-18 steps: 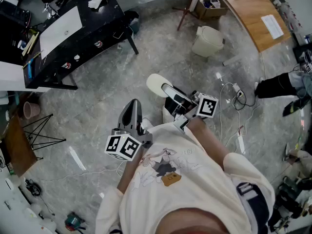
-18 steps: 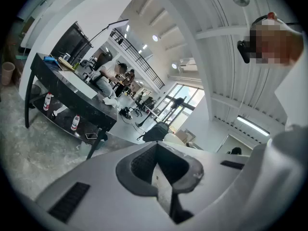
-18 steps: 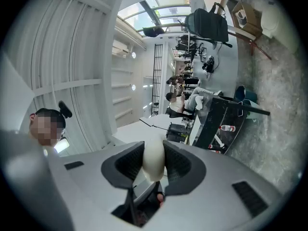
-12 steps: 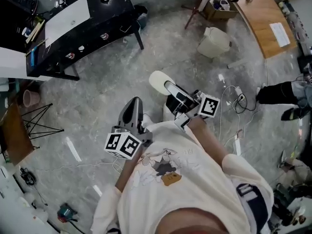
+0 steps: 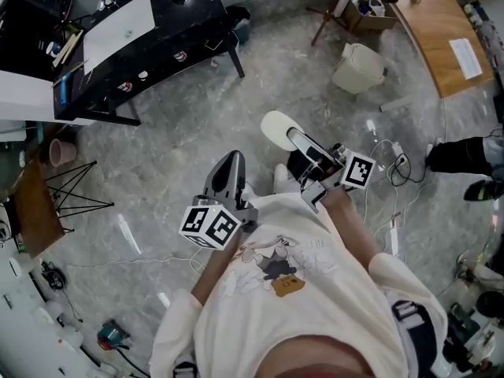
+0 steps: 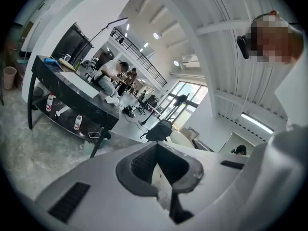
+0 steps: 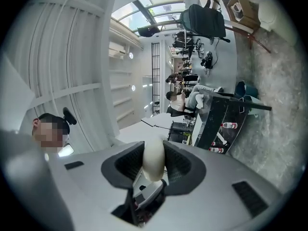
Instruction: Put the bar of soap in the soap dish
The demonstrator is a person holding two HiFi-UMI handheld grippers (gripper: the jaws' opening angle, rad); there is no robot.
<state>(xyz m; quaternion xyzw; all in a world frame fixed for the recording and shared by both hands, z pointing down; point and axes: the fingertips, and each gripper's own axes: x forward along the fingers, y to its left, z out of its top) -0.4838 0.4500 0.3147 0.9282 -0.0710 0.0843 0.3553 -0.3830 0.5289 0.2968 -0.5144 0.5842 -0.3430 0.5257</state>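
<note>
A cream bar of soap is gripped by the right hand-held gripper; the left hand-held gripper is clenched, empty.

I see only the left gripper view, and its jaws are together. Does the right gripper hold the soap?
Observer: Yes, the right gripper is shut on the bar of soap, a pale oval.
Operator: Where is it from my left gripper?
Observer: In the head view the left gripper is at its left, apart, both above the grey floor.
Operator: Is a soap dish close?
Observer: I see no soap dish in any view.
</note>
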